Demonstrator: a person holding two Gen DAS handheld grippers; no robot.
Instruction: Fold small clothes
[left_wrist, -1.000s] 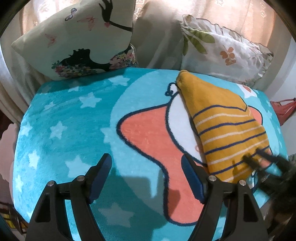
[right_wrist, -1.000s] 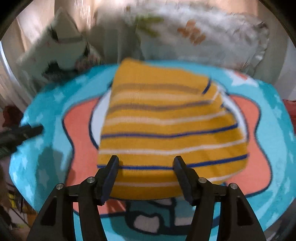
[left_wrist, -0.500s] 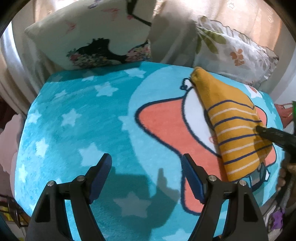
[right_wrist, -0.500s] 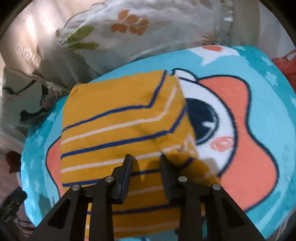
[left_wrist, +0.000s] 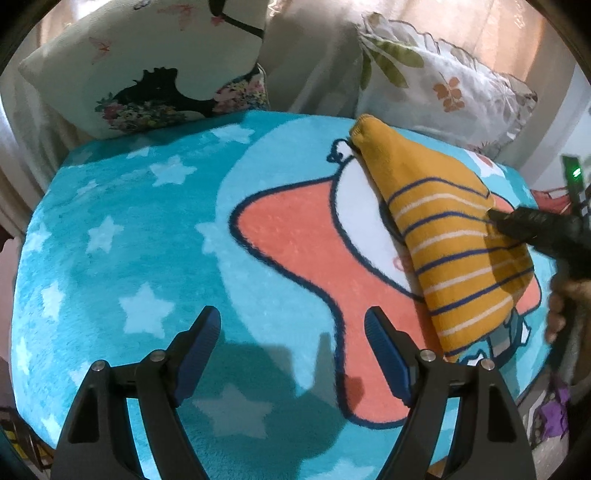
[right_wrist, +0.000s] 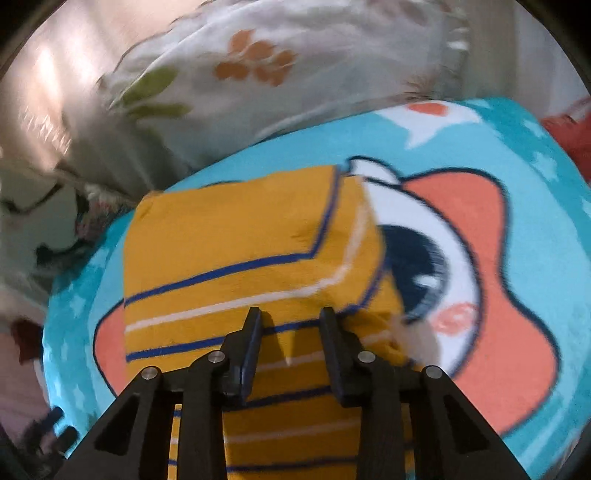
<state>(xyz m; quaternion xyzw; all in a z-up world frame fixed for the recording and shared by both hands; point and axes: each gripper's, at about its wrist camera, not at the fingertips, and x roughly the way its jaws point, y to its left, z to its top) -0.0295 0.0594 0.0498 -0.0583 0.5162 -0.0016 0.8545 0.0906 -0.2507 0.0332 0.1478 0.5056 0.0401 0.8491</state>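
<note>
Yellow striped top (right_wrist: 236, 236) sat pinched in my right hand-held gripper (right_wrist: 291, 317) to fold it; my left hand-held gripper (left_wrist: 291, 325), at nine o'clock, hung spread wide.

Teal star-print blanket (left_wrist: 155, 229) covers bed; folded yellow striped garment (left_wrist: 454, 236) and two pillows lie on it.

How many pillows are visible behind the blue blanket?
2. The butterfly-print pillow leans at the back left of the star blanket; the leaf-print pillow stands at the back right, behind the folded striped garment. Others may be hidden outside the views.
</note>
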